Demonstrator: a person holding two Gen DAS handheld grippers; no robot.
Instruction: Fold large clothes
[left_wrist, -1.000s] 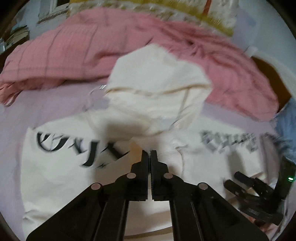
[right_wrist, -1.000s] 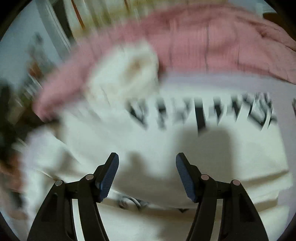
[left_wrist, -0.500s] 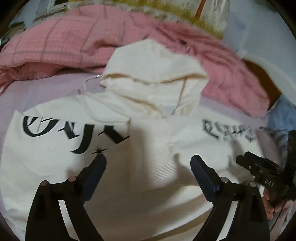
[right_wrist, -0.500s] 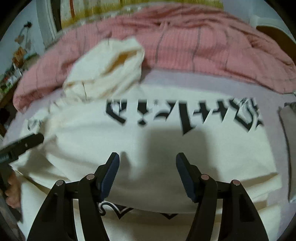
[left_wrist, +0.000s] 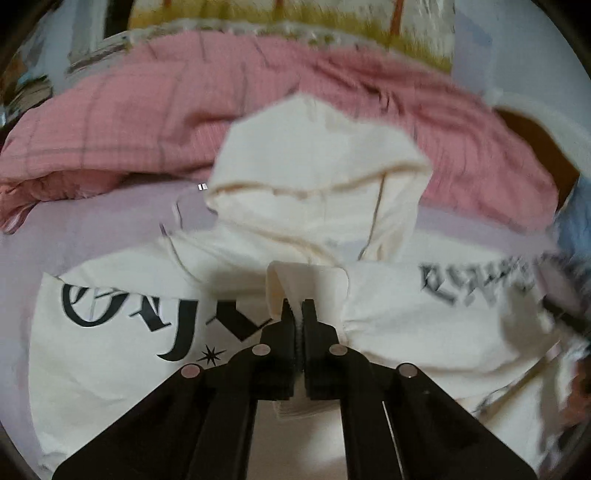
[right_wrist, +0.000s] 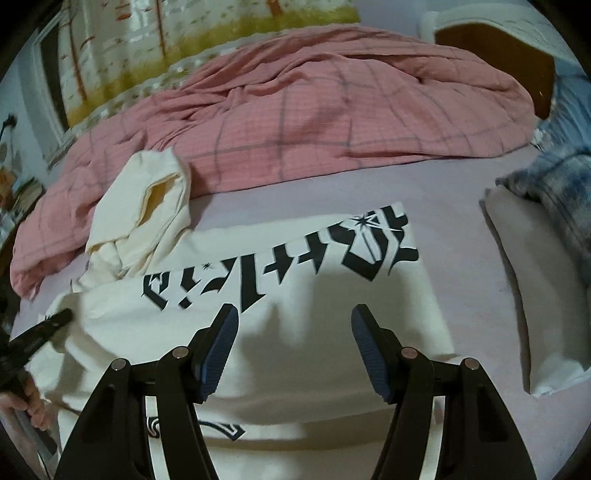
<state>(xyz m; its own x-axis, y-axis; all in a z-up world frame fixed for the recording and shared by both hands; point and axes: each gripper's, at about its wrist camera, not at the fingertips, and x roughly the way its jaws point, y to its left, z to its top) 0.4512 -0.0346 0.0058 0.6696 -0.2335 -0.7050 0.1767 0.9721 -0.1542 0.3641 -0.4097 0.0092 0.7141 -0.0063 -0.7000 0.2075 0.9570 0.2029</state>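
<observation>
A cream hoodie (left_wrist: 110, 354) with black lettering lies spread on the lilac bed sheet (left_wrist: 92, 218), its hood (left_wrist: 317, 177) toward the pink blanket. My left gripper (left_wrist: 298, 310) is shut on a ribbed cream sleeve cuff (left_wrist: 306, 288) over the hoodie's middle. In the right wrist view the hoodie (right_wrist: 314, 295) lies with a sleeve folded across it, and the hood (right_wrist: 147, 214) is at the left. My right gripper (right_wrist: 294, 326) is open and empty above the folded sleeve. The left gripper's tip (right_wrist: 37, 336) shows at the left edge.
A rumpled pink checked blanket (right_wrist: 314, 110) fills the far side of the bed. A pillow (right_wrist: 517, 295) and a blue plaid cloth (right_wrist: 554, 184) lie at the right. A brown headboard (right_wrist: 498, 48) and a printed curtain (right_wrist: 184, 44) stand behind.
My left gripper was shut, opened wide half a second ago, and has now shut on the sleeve cuff. The right gripper stayed open and its view steadied over the folded sleeve.
</observation>
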